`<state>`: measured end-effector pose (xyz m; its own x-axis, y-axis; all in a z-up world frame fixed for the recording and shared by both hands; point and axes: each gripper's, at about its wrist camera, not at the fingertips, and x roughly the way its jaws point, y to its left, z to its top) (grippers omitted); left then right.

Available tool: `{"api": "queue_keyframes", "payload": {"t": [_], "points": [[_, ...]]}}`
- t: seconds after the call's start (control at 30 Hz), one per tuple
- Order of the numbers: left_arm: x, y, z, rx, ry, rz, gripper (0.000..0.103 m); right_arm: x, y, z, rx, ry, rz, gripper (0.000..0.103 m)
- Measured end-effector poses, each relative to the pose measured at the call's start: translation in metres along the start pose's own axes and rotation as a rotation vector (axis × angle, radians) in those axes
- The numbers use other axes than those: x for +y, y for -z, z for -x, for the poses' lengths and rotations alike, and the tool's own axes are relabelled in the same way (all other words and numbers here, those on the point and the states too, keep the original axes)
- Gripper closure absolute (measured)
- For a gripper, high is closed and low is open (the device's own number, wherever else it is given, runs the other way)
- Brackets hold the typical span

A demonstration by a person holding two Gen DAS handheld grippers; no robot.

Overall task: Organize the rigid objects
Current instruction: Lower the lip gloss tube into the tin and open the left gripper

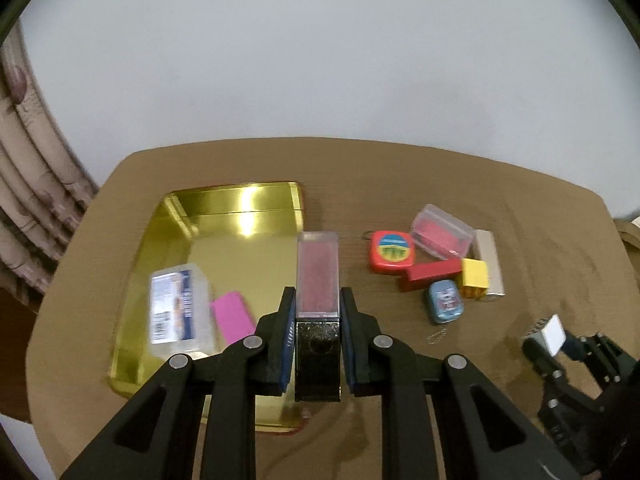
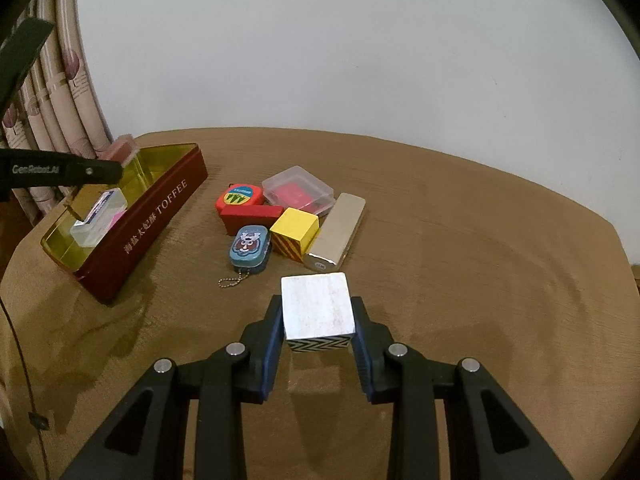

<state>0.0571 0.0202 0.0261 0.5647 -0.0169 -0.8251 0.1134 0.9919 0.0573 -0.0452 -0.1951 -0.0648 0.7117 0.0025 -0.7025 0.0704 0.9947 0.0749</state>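
Six items are sitting clustered on the table (image 2: 480, 240) right of the tin (image 2: 160, 216), which is reading "TOFFEE" and holding two more. The left gripper (image 1: 318, 304), angled downward above the tin, is clamping a clear box (image 1: 318, 268). The right gripper (image 2: 318, 316), also angled down, is clamping a white block (image 2: 316, 306) nearer than the cluster.
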Motion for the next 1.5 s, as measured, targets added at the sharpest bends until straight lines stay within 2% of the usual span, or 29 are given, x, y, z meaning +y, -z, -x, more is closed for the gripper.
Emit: {"api": "queue_keyframes", "payload": {"t": [0.27, 0.67, 1.17, 1.37, 1.5], "points": [[0.043, 0.011, -0.008, 0.015, -0.049, 0.029, 0.086, 0.004, -0.001, 0.002, -0.005, 0.004, 0.008, 0.071], [0.089, 0.032, -0.032, 0.066, -0.073, 0.105, 0.086, 0.018, -0.002, 0.003, -0.014, -0.003, 0.023, 0.071], [0.117, 0.044, -0.055, 0.088, -0.111, 0.135, 0.086, 0.034, -0.001, 0.001, -0.006, -0.013, 0.051, 0.071], [0.122, 0.044, -0.062, 0.081, -0.13, 0.145, 0.085, 0.041, -0.002, -0.002, 0.001, -0.011, 0.061, 0.071], [0.121, 0.044, -0.063, 0.059, -0.155, 0.117, 0.085, 0.044, -0.004, -0.005, 0.006, -0.009, 0.063, 0.071]]}}
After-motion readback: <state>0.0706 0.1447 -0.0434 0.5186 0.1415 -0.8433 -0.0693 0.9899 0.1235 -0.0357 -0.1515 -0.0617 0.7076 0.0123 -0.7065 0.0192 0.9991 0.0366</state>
